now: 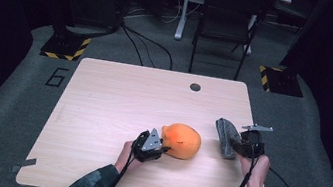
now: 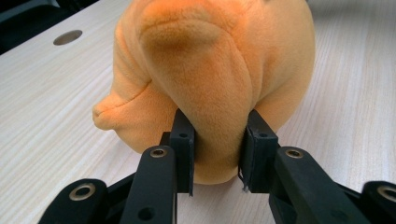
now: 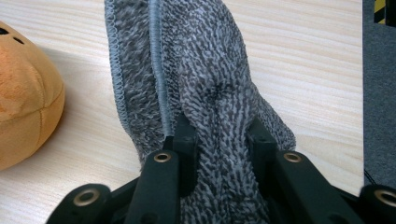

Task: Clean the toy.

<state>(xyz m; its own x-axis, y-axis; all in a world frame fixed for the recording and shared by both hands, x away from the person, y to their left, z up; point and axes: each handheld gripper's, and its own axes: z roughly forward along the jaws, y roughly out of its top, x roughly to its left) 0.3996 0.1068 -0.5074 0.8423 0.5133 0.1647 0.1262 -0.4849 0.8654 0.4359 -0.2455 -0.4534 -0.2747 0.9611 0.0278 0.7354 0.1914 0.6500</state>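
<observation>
An orange plush toy (image 1: 181, 140) lies on the light wood table (image 1: 113, 100), near the front middle. My left gripper (image 1: 162, 148) sits at the toy's left side, shut on a fold of its plush. In the left gripper view both pads pinch the orange plush toy (image 2: 215, 79), and the left gripper (image 2: 218, 156) has the fold bulging between its jaws. A grey towel (image 1: 226, 137) lies bunched to the right of the toy. My right gripper (image 1: 236, 146) is shut on it; the right gripper view shows the grey towel (image 3: 201, 79) squeezed inside the right gripper (image 3: 223, 149).
A round cable hole (image 1: 195, 87) sits near the table's far edge. A dark chair (image 1: 226, 22) stands beyond the table on grey carpet. The table's right edge (image 3: 359, 93) runs close to the towel. Bare wood stretches across the table's left and far parts.
</observation>
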